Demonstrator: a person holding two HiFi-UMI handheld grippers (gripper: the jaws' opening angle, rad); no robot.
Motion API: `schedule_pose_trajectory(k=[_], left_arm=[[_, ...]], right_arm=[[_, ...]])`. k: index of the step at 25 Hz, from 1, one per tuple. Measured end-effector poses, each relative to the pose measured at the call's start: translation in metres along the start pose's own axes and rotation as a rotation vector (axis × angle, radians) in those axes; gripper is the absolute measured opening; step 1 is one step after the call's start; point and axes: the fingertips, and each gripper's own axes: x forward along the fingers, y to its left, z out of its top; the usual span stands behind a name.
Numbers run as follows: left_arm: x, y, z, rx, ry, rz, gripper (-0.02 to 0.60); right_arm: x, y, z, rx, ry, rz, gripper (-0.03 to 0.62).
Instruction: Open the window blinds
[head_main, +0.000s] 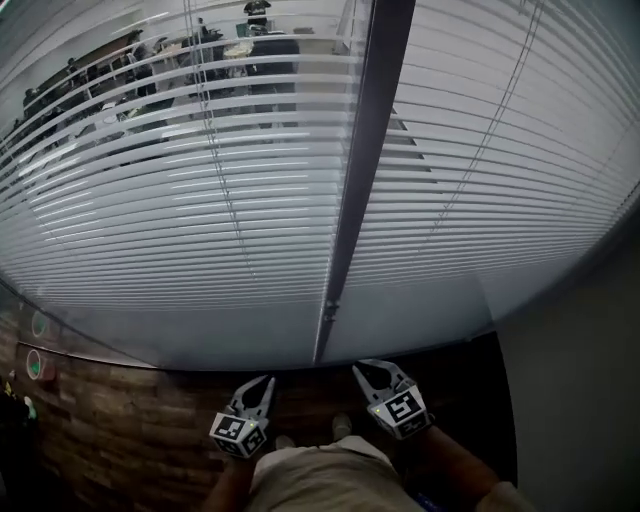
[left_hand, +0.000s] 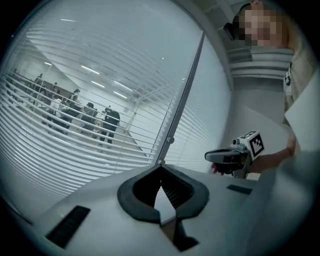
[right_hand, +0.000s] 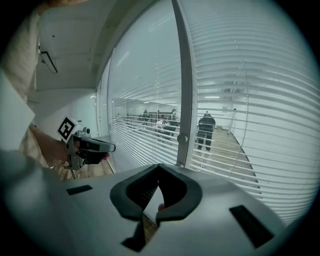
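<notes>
white slatted blinds (head_main: 200, 200) hang fully lowered, tilted partly open.

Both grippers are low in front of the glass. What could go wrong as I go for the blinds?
1. The left gripper and right gripper are both shut and empty. Reaching like that would probably push the thin cord aside rather than grip it.
2. That cord hangs close against the slats of the right-hand blind, so jaws closing on it might pinch or bend a slat.
</notes>
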Motion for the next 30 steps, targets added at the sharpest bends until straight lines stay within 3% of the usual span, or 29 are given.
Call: schedule_pose_trajectory(k=[4, 8, 12, 19, 27, 30], left_arm=[[-0.004, -0.033, 0.018, -0.003, 0.033, -0.027, 0.011], [0.015, -0.047, 0.067, 0.004, 0.030, -0.040, 0.011], [0.015, -0.054, 0.097, -0.009, 0.042, -0.060, 0.011], [0.018, -0.073, 0.078, -0.015, 0.068, -0.082, 0.011], [0.000, -0.080, 0.078, -0.027, 0.053, -0.097, 0.011], [-0.010, -0.072, 0.076, -0.036, 0.044, -0.105, 0.011]], right_arm=[[-0.031, -0.009, 0.035, -0.026, 0.023, -0.013, 0.003], [-0.030, -0.037, 0.078, -0.026, 0.029, -0.006, 0.003], [-0.030, -0.034, 0.102, -0.015, 0.065, 0.019, 0.003], [-0.042, -0.032, 0.076, -0.021, 0.125, 0.028, 0.003], [-0.055, -0.016, 0.098, -0.034, 0.101, 0.006, 0.003], [-0.059, -0.008, 0.102, -0.004, 0.067, -0.039, 0.003]])
